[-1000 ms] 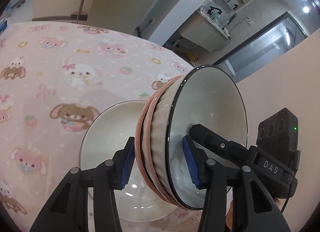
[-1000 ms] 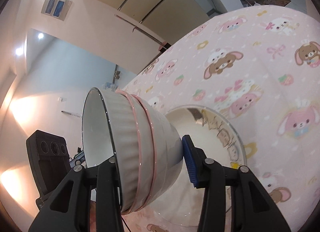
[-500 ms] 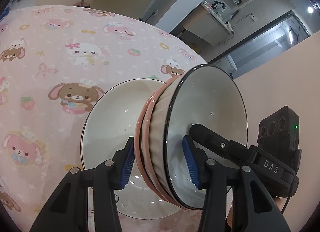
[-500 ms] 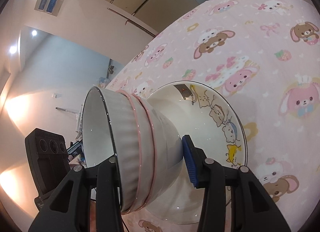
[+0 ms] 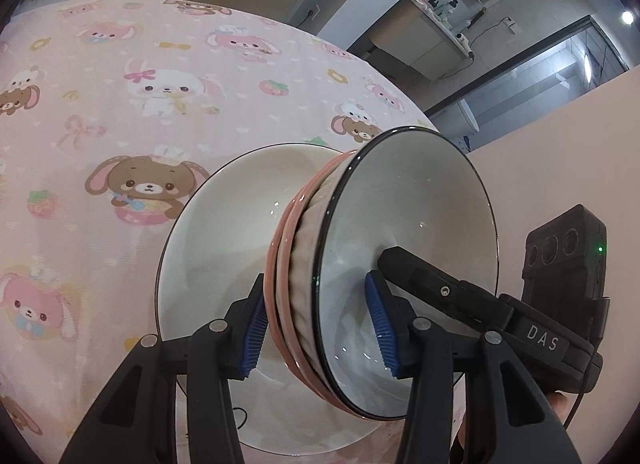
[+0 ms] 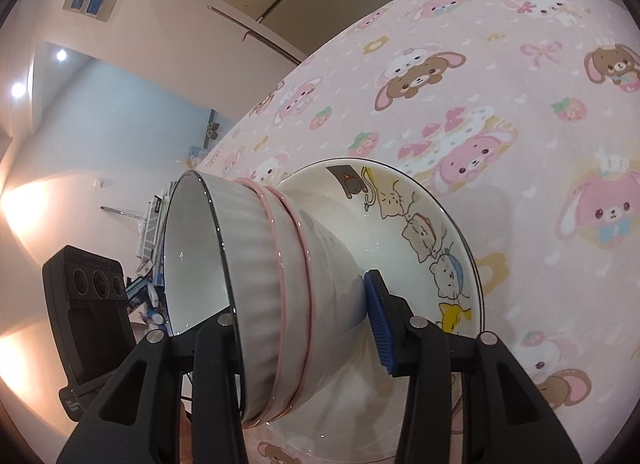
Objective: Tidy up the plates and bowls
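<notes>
- Left gripper (image 5: 318,328): clamped across the near wall of the stack of nested bowls (image 5: 400,264), one blue pad outside, one inside the top bowl.
- Right gripper (image 6: 304,328): grasping the same stack (image 6: 272,284) from the opposite side, blue pad against the outer wall.
- Stack: tilted, held just ahead of both grippers, above the large bowl.
- Large bowl (image 6: 432,240): cat drawings inside, resting on the pink cartoon-print surface (image 6: 520,104) directly beyond the grippers.
</notes>
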`<state>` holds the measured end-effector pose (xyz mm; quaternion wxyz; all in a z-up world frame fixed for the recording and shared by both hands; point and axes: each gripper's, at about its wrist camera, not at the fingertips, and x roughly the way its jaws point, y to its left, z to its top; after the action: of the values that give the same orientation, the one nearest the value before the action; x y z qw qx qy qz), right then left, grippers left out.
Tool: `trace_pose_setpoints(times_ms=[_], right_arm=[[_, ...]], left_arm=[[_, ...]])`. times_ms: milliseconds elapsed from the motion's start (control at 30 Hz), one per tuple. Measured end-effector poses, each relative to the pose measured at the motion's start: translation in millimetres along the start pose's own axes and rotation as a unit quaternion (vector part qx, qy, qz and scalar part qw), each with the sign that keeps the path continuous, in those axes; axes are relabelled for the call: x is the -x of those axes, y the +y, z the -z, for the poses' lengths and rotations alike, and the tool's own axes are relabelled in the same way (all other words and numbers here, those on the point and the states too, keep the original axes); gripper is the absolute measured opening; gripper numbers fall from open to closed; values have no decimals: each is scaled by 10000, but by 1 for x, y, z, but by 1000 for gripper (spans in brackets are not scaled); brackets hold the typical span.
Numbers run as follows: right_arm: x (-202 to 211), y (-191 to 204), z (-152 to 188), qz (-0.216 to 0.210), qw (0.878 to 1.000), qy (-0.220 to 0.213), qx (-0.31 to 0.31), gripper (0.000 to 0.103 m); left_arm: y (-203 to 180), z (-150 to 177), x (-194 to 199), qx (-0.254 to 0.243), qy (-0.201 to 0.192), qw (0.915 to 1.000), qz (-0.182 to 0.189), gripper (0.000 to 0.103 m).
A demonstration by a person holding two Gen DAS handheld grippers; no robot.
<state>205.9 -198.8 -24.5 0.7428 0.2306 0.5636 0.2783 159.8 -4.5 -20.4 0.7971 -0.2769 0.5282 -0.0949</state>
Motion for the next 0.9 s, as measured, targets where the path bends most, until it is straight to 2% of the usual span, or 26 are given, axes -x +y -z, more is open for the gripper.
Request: trace_pose_setpoints(times_ms=[167, 267, 367, 500, 600, 733, 900], right_arm=[[0, 7, 3, 172, 9994, 2, 292, 43], [0, 10, 3, 279, 9987, 12, 418, 43], [-1, 13, 2, 544, 9966, -7, 619, 43], [11, 26, 5, 859, 9903, -308, 1044, 41], [21, 37, 5, 1038, 9843, -550, 1316, 41], [34, 44, 8, 1206, 9763, -931, 1540, 41], [56, 52, 22, 1318, 9623, -1613, 1747, 41]], left_arm=[[-4, 0, 0, -235, -18, 9996, -125, 49], [-13, 1, 3, -616, -82, 9973, -389, 48], [-19, 2, 5, -891, -105, 9948, -480, 48], [-24, 5, 8, -1230, -326, 9886, -809, 49], [-21, 5, 8, -1233, -403, 9886, -769, 49], [-15, 10, 25, -1275, -978, 9841, -762, 70], [-14, 17, 49, -1392, -1541, 9743, -875, 71]])
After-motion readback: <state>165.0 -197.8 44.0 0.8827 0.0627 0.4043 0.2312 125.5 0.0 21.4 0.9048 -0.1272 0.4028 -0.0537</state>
